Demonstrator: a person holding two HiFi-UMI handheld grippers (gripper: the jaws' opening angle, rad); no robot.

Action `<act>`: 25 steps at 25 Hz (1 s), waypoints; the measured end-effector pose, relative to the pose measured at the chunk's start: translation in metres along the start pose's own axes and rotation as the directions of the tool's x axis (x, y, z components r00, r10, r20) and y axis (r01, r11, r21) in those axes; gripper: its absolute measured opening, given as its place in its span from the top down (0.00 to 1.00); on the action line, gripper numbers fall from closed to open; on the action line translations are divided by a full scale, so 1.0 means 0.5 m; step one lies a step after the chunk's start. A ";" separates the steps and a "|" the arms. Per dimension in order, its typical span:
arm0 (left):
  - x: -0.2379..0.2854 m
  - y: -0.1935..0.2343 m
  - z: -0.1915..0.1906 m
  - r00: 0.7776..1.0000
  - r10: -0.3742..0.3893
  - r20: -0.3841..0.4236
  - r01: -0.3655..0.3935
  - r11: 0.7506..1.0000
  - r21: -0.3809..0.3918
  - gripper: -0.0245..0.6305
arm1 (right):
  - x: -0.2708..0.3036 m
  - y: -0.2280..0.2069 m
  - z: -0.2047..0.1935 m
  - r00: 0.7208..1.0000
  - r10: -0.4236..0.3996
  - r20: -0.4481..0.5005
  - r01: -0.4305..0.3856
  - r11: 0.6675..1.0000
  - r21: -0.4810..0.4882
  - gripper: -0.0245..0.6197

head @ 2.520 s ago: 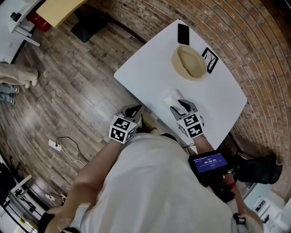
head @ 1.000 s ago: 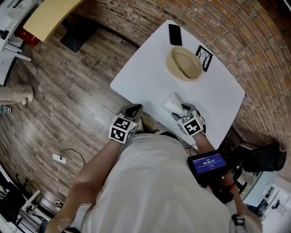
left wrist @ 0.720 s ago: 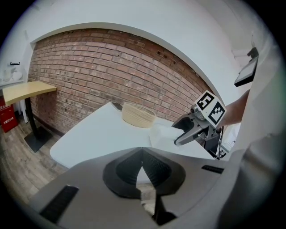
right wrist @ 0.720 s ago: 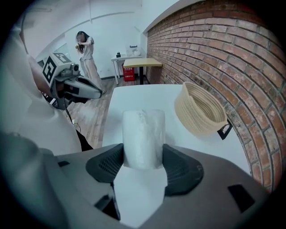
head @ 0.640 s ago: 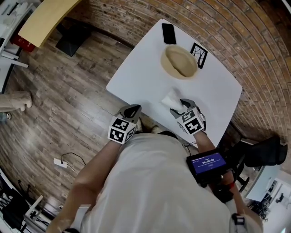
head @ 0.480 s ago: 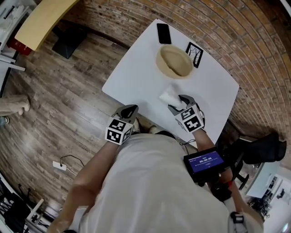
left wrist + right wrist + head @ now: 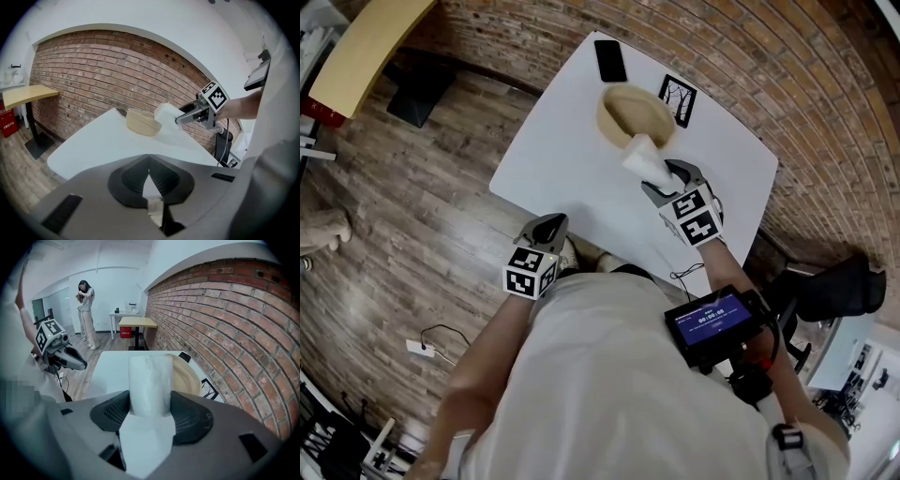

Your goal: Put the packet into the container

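A white packet (image 7: 150, 385) stands clamped between the pads of my right gripper (image 7: 149, 401). In the head view the packet (image 7: 644, 157) hangs above the white table (image 7: 553, 169), just at the near rim of the round wooden container (image 7: 630, 110). My right gripper (image 7: 667, 175) is shut on it. The left gripper view shows the packet (image 7: 167, 116) held up beside the container (image 7: 142, 122). My left gripper (image 7: 547, 228) hangs off the table's near edge; its jaws (image 7: 149, 174) touch with nothing between them.
A black phone (image 7: 607, 60) and a black-framed card (image 7: 676, 98) lie beyond the container. A brick wall (image 7: 225, 329) runs along the table's far side. A person (image 7: 87, 310) stands far across the room near a wooden desk (image 7: 136, 322).
My right gripper has carried the packet up off the table and forward to the container's near rim. The left gripper has stayed by the table's near edge.
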State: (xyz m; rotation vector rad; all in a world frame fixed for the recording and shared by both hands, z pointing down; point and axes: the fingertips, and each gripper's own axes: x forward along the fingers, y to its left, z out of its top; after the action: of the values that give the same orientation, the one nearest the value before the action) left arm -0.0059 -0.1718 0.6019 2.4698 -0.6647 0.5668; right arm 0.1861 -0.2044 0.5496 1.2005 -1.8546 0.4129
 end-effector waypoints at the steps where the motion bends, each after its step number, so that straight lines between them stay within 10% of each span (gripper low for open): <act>1: 0.002 -0.001 0.000 1.000 0.002 0.001 -0.002 1.000 -0.002 0.95 | 0.000 -0.013 0.005 1.000 -0.008 0.006 0.008 1.000 -0.005 0.53; 25: -0.049 0.045 -0.030 0.988 0.157 -0.004 -0.157 0.983 -0.097 0.95 | 0.204 -0.198 0.043 0.994 -0.014 -0.110 0.001 0.993 -0.117 0.54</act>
State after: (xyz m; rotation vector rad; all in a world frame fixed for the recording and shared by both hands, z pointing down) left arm -0.0419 -0.1718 0.6093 2.3428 -0.8739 0.5747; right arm 0.2443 -0.3250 0.6023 1.0845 -1.7545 0.3547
